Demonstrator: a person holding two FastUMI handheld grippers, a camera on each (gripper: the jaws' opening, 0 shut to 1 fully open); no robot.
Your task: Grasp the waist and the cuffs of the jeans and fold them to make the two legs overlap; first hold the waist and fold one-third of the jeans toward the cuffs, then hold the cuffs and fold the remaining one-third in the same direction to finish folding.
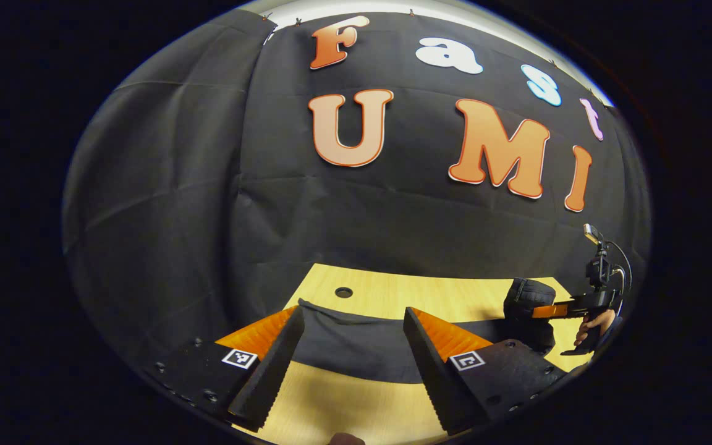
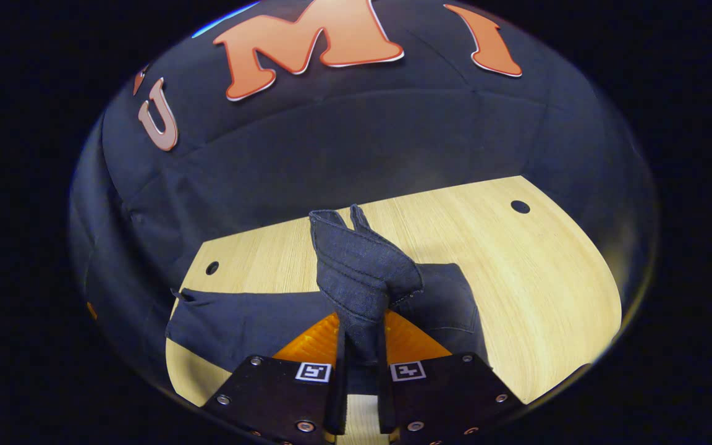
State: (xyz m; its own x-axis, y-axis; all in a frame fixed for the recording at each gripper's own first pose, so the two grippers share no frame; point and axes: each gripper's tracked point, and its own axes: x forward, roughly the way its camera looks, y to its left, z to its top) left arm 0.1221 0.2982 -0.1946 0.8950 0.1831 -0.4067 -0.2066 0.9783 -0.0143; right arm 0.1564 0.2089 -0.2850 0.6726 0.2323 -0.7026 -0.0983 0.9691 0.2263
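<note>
Dark jeans lie flat across the wooden table. My right gripper is shut on a bunched part of the jeans' waist, which stands up above its fingers, lifted off the table. In the left gripper view the jeans' cuff end lies just beyond my left gripper, which is open with its fingers apart, a little above the table. Far right in that view, the other gripper holds a raised fold of the jeans, with a hand behind it.
The table has a round cable hole near its far right corner and another hole at the far left. The booth's black cloth wall hangs right behind the table's far edge. Bare wood lies right of the jeans.
</note>
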